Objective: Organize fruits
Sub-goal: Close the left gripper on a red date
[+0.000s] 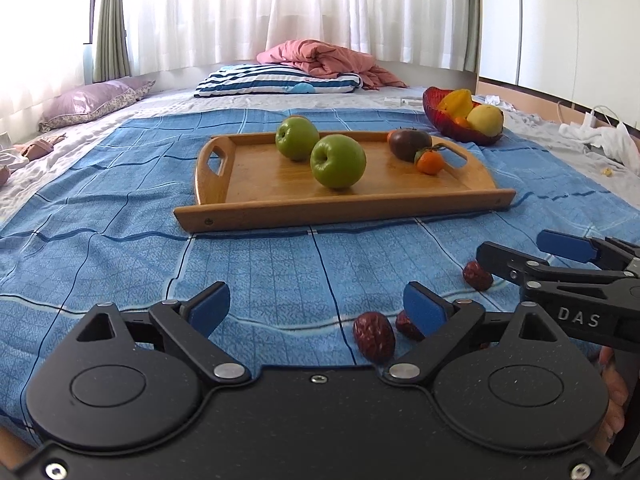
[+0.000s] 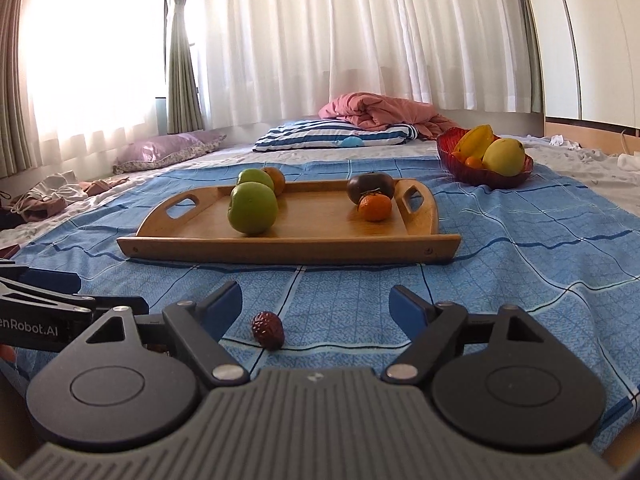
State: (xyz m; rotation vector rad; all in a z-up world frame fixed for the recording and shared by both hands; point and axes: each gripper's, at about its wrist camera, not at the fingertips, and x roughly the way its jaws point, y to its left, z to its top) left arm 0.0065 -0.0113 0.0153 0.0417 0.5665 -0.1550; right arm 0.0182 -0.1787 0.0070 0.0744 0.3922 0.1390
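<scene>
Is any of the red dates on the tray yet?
No: the dates lie on the blue bedspread in front of the wooden tray, which holds only green apples, a dark fruit and a small orange.

The right gripper hangs with its blue-padded jaws apart over a blue checked bedspread, a wrinkled dark red jujube lying between them untouched. Beyond, a wooden handled tray carries 2 green apples, a small orange tangerine and a dark brown tomato
</scene>
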